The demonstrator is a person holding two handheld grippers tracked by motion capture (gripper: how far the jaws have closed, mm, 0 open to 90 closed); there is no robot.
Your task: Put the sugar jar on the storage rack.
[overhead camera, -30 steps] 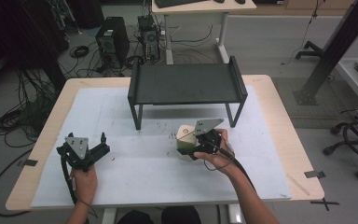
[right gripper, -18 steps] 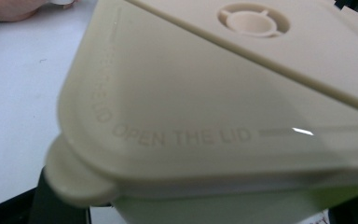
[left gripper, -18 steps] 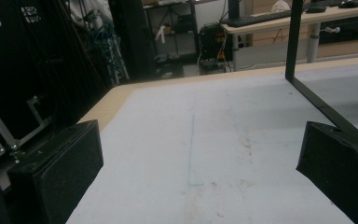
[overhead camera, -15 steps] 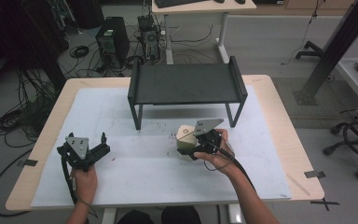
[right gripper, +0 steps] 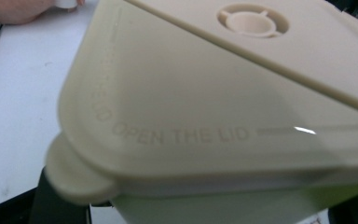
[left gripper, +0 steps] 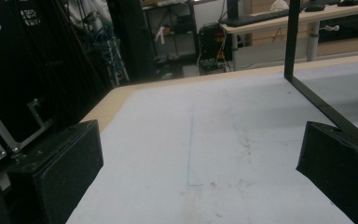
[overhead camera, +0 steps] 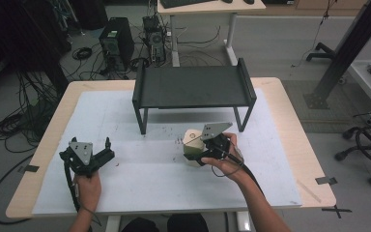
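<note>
A small container point(overhead camera: 192, 144) with a beige lid and pale green body is at the middle of the table, in front of the black stand. My right gripper point(overhead camera: 199, 152) is shut on its side, coming from the right. In the right gripper view the container lid point(right gripper: 214, 93), embossed "OPEN THE LID", sits close up, with the black jaws of the right gripper point(right gripper: 205, 212) at the bottom corners. My left gripper point(overhead camera: 90, 145) rests at the front left of the mat, open and holding nothing. The left gripper point(left gripper: 198, 149) has only bare mat between its jaws.
A low black metal stand point(overhead camera: 193, 87) spans the back middle of the table; one leg of the stand point(left gripper: 317, 98) runs along the right of the left gripper view. A white mat point(overhead camera: 140, 179) covers the tabletop. A hand point(right gripper: 9, 11) shows far off.
</note>
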